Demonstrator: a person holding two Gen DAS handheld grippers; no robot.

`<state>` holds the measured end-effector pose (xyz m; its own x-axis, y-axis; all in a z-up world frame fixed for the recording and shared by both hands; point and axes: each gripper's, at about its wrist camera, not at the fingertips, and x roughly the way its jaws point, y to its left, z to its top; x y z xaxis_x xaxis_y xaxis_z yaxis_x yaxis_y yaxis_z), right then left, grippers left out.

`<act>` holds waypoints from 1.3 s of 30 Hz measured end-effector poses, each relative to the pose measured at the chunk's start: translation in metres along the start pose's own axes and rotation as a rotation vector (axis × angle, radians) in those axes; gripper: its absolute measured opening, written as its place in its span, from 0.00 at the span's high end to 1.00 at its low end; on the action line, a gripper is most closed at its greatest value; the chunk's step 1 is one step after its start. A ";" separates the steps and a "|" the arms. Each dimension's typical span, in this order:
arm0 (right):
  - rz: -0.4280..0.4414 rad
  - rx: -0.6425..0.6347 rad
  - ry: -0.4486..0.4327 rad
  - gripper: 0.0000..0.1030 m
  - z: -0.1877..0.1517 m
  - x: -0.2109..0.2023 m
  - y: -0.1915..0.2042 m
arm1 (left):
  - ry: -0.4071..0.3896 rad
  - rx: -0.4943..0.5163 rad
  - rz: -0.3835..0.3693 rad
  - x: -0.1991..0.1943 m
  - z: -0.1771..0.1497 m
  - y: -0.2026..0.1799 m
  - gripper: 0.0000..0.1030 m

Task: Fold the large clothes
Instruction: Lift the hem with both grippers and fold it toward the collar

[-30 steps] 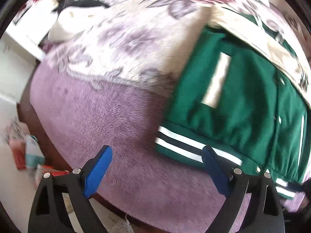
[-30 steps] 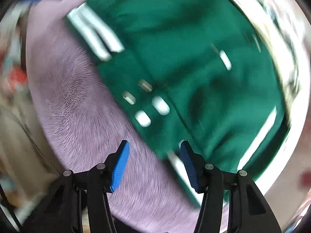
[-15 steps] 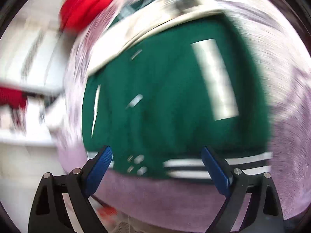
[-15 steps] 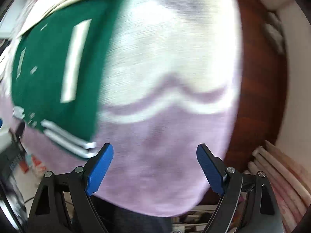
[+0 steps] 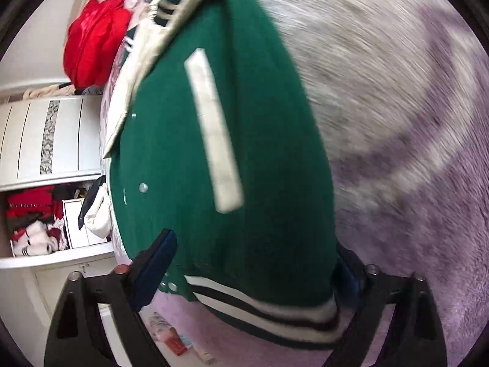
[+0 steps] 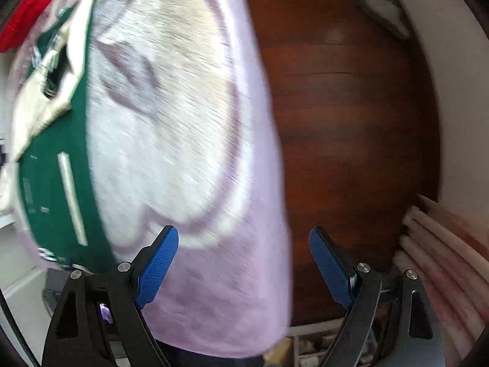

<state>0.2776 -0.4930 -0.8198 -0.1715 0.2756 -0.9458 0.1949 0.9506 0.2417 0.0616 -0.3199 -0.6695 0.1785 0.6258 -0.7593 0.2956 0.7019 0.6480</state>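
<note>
Since the earlier frame both views have swung across the bed. The left gripper (image 5: 253,270) now straddles the green jacket (image 5: 214,153) at its striped hem (image 5: 262,309), jaws just closing, hem between them; grip unclear. The jacket lies on the blanket (image 5: 397,122), collar toward 11 o'clock. The right gripper (image 6: 244,263) gapes wide, empty, over the blanket's edge, with the jacket at 9 o'clock.
</note>
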 end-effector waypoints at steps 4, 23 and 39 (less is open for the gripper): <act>0.308 -0.005 0.011 0.14 0.064 0.019 0.034 | -0.041 -0.068 -0.035 -0.012 -0.002 0.043 0.80; 0.578 -0.126 0.147 0.47 0.231 0.128 0.259 | -0.081 -0.133 0.097 0.014 0.005 0.108 0.81; 0.388 -0.213 -0.014 0.83 0.172 -0.027 0.494 | -0.102 -0.469 -0.295 0.048 -0.081 0.290 0.82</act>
<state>0.5448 -0.0554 -0.7123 -0.1113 0.6170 -0.7790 0.0383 0.7860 0.6171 0.0798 -0.0593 -0.5130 0.2485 0.3608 -0.8990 -0.0981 0.9327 0.3472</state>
